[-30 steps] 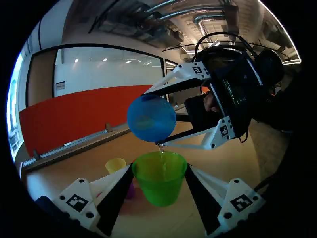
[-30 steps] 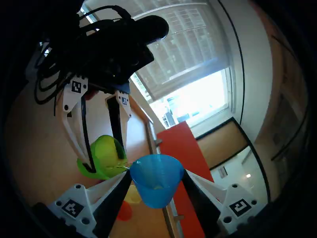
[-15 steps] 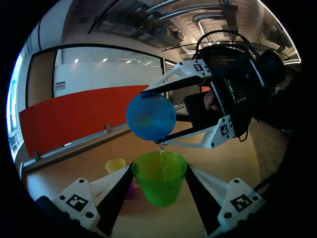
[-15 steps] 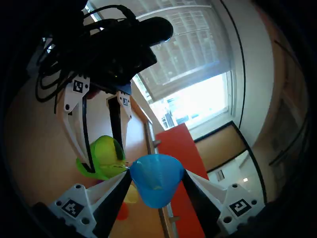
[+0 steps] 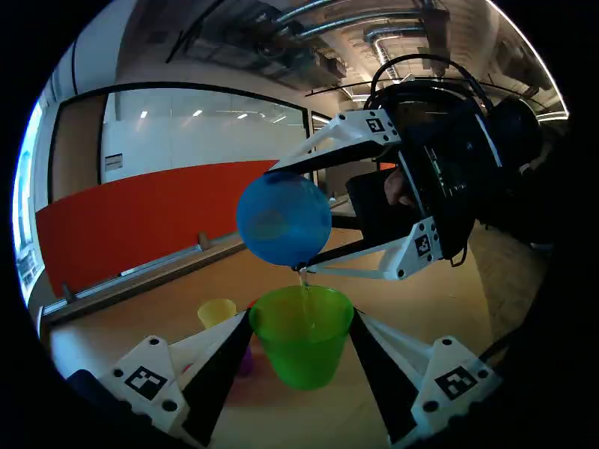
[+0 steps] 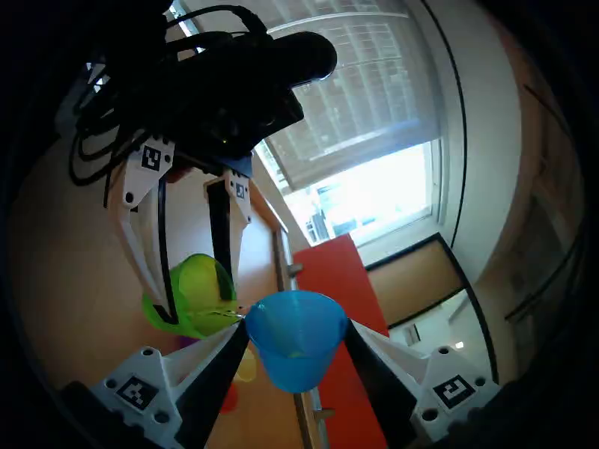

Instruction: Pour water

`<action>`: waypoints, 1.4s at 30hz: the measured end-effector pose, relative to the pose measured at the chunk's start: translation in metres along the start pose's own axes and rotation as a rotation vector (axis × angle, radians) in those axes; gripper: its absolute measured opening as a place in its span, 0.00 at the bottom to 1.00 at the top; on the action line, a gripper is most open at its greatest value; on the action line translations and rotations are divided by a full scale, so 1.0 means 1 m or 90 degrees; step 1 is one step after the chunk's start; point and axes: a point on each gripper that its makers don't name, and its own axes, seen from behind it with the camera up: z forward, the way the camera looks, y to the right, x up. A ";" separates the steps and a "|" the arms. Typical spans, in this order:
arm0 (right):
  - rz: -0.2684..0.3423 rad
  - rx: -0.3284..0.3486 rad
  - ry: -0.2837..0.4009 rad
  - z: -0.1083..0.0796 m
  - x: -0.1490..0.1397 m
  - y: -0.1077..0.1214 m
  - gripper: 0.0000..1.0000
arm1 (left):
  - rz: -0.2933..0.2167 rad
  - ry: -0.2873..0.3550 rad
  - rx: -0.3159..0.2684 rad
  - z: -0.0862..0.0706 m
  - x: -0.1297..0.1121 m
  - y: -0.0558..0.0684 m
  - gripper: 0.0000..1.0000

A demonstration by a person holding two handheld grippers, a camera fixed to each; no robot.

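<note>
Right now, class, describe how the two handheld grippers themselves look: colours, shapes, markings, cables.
The left gripper and right gripper match: white, angular, tapering fingers lined with black pads, a square black-and-white marker near each finger's base, and a bulky black body trailing looping black cables.

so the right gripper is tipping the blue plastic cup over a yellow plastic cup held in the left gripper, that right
Not quite: the left gripper holds a green plastic cup, not a yellow one. The left gripper view shows the right gripper tipping the blue plastic cup over it, a thin stream falling in. A small yellow cup stands apart on the wooden table.
</note>
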 end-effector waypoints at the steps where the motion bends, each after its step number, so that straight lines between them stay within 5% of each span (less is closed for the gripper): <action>1: -0.002 0.000 0.000 0.000 0.000 0.000 0.92 | 0.000 0.000 0.000 0.000 0.000 0.000 0.89; 42: -0.062 -0.001 -0.003 -0.001 0.001 0.003 0.92 | 0.005 -0.001 -0.005 0.001 0.002 0.006 0.89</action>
